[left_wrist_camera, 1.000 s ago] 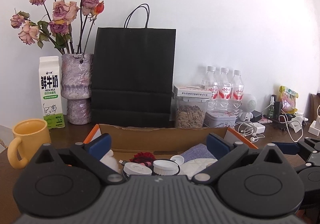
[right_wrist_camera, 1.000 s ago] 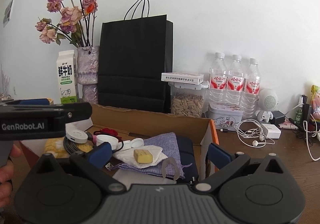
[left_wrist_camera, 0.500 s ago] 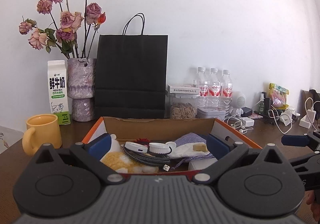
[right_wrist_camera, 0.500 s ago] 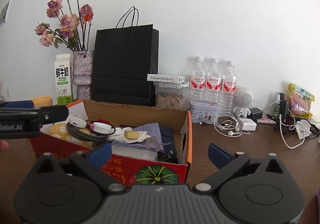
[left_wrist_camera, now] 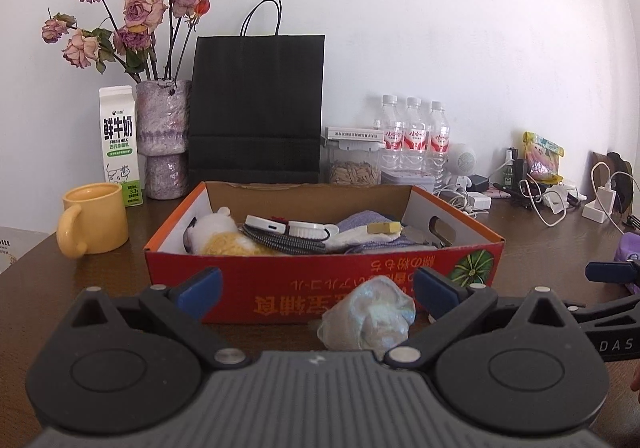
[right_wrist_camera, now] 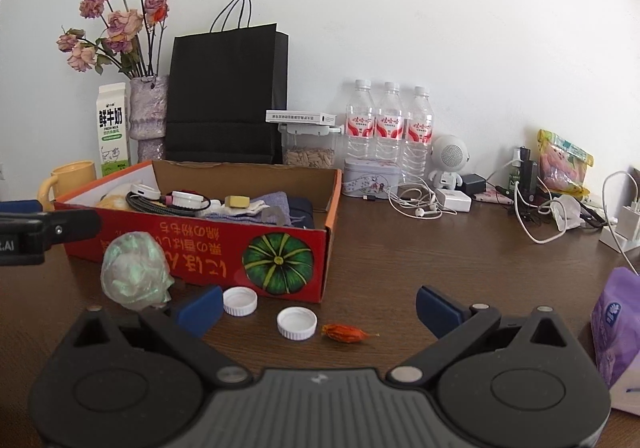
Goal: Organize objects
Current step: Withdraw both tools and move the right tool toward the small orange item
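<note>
A red cardboard box [left_wrist_camera: 256, 268] [right_wrist_camera: 224, 244] stands on the brown table and holds a plush toy [left_wrist_camera: 218, 236], a braided cable [left_wrist_camera: 280, 244], white round cases, a purple cloth and a yellow block [right_wrist_camera: 237, 201]. In front of the box lies a crumpled pale plastic wad [left_wrist_camera: 366, 314] [right_wrist_camera: 134, 276]. Beside it lie two white bottle caps [right_wrist_camera: 240, 301] [right_wrist_camera: 296, 323] and an orange dried bud [right_wrist_camera: 346, 333]. My left gripper [left_wrist_camera: 316, 288] is open, with the wad between its fingers, untouched. My right gripper [right_wrist_camera: 318, 308] is open just above the caps and holds nothing.
Behind the box stand a yellow mug [left_wrist_camera: 94, 224], a milk carton [left_wrist_camera: 119, 144], a vase of dried roses [left_wrist_camera: 164, 136], a black paper bag [left_wrist_camera: 256, 108], a seed jar and three water bottles [right_wrist_camera: 388, 124]. Cables and chargers [right_wrist_camera: 540, 208] clutter the right; a purple packet [right_wrist_camera: 618, 328] lies near right.
Both grippers have drawn back from over the box towards the table's near side. The box's red front, the plastic wad, the caps and the bud have come into view.
</note>
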Tool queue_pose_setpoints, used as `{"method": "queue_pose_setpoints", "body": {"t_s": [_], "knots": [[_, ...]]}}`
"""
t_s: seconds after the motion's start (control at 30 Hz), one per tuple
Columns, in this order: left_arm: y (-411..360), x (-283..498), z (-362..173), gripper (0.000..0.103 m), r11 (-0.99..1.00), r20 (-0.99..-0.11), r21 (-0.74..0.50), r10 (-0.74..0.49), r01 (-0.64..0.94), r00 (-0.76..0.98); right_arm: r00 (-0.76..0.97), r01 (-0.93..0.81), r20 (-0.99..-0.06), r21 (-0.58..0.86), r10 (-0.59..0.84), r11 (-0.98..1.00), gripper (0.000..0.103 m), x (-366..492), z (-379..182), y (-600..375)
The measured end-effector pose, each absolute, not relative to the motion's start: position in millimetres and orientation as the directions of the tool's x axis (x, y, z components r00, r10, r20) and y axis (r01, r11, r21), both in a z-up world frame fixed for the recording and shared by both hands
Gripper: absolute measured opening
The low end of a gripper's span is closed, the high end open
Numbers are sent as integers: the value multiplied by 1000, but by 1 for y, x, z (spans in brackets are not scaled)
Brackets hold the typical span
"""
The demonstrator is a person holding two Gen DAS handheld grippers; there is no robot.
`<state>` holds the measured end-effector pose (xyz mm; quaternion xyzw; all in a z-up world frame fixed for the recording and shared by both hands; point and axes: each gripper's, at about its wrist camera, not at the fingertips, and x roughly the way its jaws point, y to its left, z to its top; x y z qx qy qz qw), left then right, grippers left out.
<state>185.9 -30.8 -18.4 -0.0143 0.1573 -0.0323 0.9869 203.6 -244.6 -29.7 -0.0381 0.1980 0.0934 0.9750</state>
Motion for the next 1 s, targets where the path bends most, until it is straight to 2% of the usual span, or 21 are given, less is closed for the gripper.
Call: {"method": "queue_pose_setpoints", "body": {"t_s": [0.53, 0.7, 0.83, 0.87, 0.93, 1.0], "knots": [[-28, 181, -31, 103, 995, -396, -70, -88, 65, 914, 842, -141, -529, -18, 110, 990, 103, 214, -45, -265], [-26, 186, -34, 103, 995, -422, -84, -87, 56, 903, 816, -102, -573, -17, 74, 995, 93, 237, -50, -267], [-23, 189, -36, 103, 994, -441, -95, -85, 47, 894, 802, -97, -591, 22, 92, 995, 92, 253, -53, -267], [-23, 190, -37, 103, 994, -445, -97, -85, 47, 892, 802, -94, -591, 24, 91, 995, 91, 255, -53, -266], [-22, 192, -38, 103, 994, -453, -100, -86, 45, 887, 803, -81, -591, 22, 78, 996, 81, 260, -54, -264], [-22, 192, -38, 103, 994, -458, -103, -85, 42, 885, 794, -75, -603, 37, 81, 997, 67, 265, -55, -265]]}}
